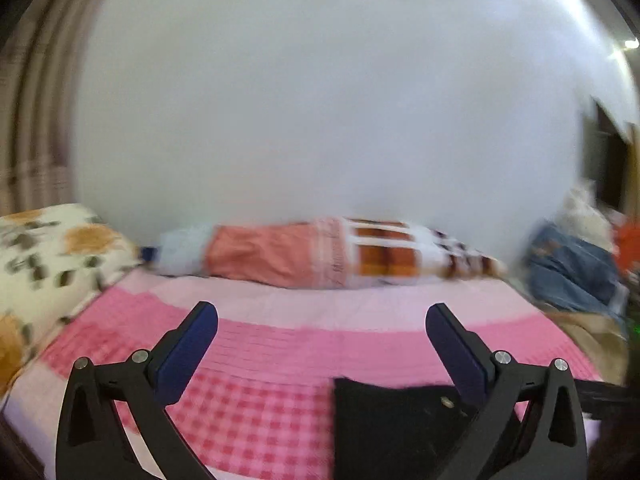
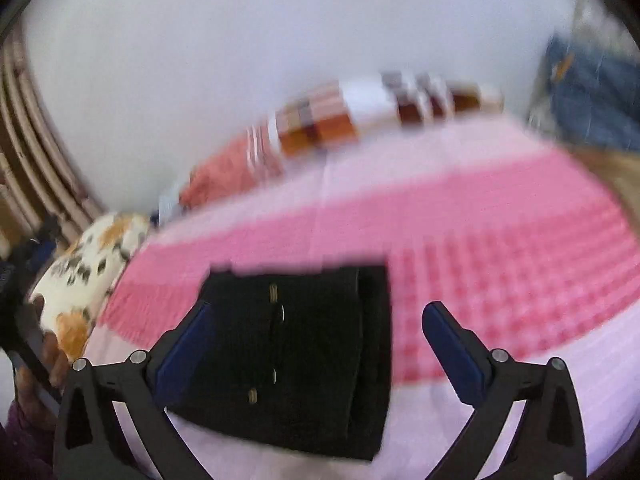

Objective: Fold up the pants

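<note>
Both tongs are seen spread wide with nothing held: the left tongs (image 1: 322, 320) are hung over the pink checked bed (image 1: 256, 420), and the right tongs (image 2: 316, 316) are parked just above the black pants (image 2: 296, 356). The pants are already laid as a compact dark rectangle on the bed, so most of the folding looks done, though that's only a guess from how flat and squared-off the bundle sits.

The key bit: from the right tongs, the pants are found straight ahead and slightly below, nearly centred between the two blue pads, with the long axis running away from the tongs rather than across them. From the left tongs, only a corner of the pants (image 1: 400, 420) is caught, off toward the lower right, tucked close to the right-hand finger. So the right tongs are judged the nearer and better lined up for whatever comes next, and the left would need to be swung inward.

A floral pillow (image 1: 44, 264) is seen left of the left tongs, and a striped rolled blanket (image 1: 320, 252) lies far ahead by the wall. Everything's pretty blurred, so fine detail can't be told
</note>
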